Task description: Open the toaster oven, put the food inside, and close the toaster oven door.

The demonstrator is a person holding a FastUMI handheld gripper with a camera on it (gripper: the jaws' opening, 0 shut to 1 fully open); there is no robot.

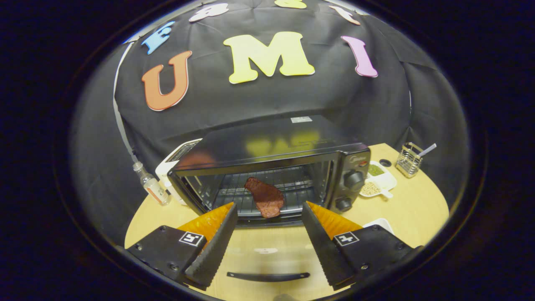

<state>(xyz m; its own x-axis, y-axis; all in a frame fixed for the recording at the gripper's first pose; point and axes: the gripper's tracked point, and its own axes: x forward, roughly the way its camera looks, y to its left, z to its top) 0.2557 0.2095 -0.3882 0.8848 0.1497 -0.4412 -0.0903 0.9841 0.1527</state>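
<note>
The gripper (269,211) stood with its two fingers spread wide apart, holding nothing, their tips reaching up to the front edge of the toaster oven (271,167). The oven sat just ahead of the fingers on a light wooden table (418,209). Its glass door (267,259) lay dropped open flat below and between the fingers, so clear that the table showed through it, with its dark curved handle (268,276) nearest the gripper.

Inside the oven, a reddish-brown slab of food that looked like a piece of meat (265,197) lay on the wire rack (267,188), just beyond the fingertips and roughly centred in the gap between them. It touched neither finger and sat close to the front of the rack.

On the oven's panel, beyond the right finger, were two dark knobs (353,179), one above the other. Past that side of the oven lay a white divided dish (378,177) holding green and tan grains, and further off a small wire basket (408,159) with a pale utensil sticking out of it. A white edge (380,223) of some dish showed just behind the right finger; what it was could not be told.

Beyond the left finger, a small clear bottle (152,186) stood beside the oven, and a white slot toaster (175,161) sat behind the oven's left corner.
</note>
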